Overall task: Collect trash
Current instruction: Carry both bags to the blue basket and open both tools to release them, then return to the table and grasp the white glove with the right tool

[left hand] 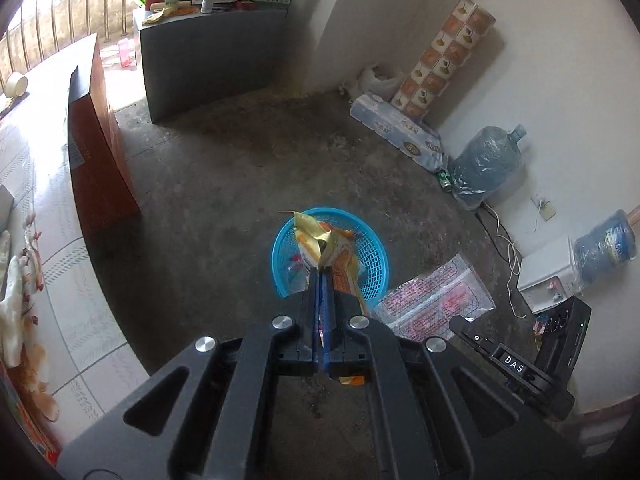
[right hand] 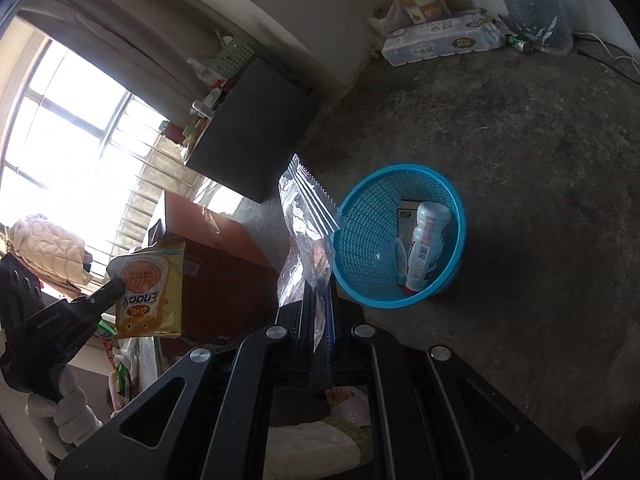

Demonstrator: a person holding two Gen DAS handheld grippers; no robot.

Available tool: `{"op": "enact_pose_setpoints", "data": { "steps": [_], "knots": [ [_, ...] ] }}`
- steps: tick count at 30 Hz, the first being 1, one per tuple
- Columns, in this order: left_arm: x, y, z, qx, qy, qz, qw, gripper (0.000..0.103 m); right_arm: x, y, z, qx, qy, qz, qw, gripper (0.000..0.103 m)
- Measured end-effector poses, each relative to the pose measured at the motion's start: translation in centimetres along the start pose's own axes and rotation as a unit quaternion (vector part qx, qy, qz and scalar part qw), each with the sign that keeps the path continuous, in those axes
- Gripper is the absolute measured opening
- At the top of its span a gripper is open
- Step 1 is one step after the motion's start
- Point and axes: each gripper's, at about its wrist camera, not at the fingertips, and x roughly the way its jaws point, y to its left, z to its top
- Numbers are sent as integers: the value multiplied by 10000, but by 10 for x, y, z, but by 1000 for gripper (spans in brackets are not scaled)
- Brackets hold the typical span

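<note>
1. The concrete floor (left hand: pixel 240 168) fills the middle of the left wrist view and the right half of the right wrist view.
2. A grey cabinet (left hand: pixel 208 60) stands in the upper centre of the left wrist view, its top crowded with bottles and a green basket; a brown wooden unit (left hand: pixel 100 152) sits at the left.
3. A wrapped water jug (left hand: pixel 488 160) leans against the wall at the right of that view, with a pack of tissue rolls (left hand: pixel 400 128) just beside it to the upper left.
4. The blue basket (right hand: pixel 448 200) stands on the floor, right of centre in the right wrist view. It holds a white bottle (right hand: pixel 428 244), a clear cup (right hand: pixel 390 258) and a box behind them.
5. The left gripper (left hand: pixel 322 270), at the lower centre of its own view, has its jaws clamped on a yellow snack packet (left hand: pixel 316 240), which hangs above the basket rim. In the right wrist view the same packet appears at lower left, reading "Enaak", I think, though the print is mirrored and small.
6. The right gripper (right hand: pixel 318 284) is closed on a clear plastic bag (right hand: pixel 304 220), held upright just left of the basket.
7. A green can (left hand: pixel 445 179) lies by the jug.
</note>
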Motion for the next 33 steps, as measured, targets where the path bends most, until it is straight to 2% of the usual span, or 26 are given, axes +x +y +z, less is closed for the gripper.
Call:
{"op": "enact_pose_setpoints", "data": {
  "steps": [4, 8, 12, 13, 15, 20, 24, 26, 28, 30, 33],
  "knots": [
    [68, -7, 11, -20, 488, 27, 9988, 0, 46, -18, 14, 237, 204, -200, 9993, 5],
    [120, -9, 20, -48, 783, 67, 9969, 1, 95, -33, 30, 318, 372, -321, 9983, 6],
    [153, -9, 27, 24, 830, 278, 9962, 19, 153, -65, 42, 588, 686, -613, 9940, 11],
    [157, -8, 27, 11, 874, 295, 9957, 19, 165, -76, 42, 710, 805, -761, 9913, 15],
    [158, -5, 26, -62, 940, 253, 9952, 20, 177, -93, 36, 941, 940, -980, 9863, 16],
    [137, 5, 22, -120, 841, 39, 9964, 21, 171, -104, 28, 1036, 842, -919, 9868, 17],
    [107, 9, 21, -208, 675, -107, 9974, 21, 145, -99, 27, 1016, 620, -875, 9890, 27],
    [86, 9, 18, -223, 571, -219, 9979, 21, 123, -92, 29, 893, 468, -811, 9916, 29],
    [59, 8, 10, -185, 433, -382, 9982, 28, 100, -81, 27, 731, 306, -719, 9943, 35],
    [29, 9, -1, -119, 261, -489, 9984, 39, 76, -68, 24, 538, 164, -562, 9968, 39],
    [-20, 20, -27, -156, -64, -530, 9985, 45, 40, -45, 15, 208, 37, -272, 9994, 48]
  ]
}}
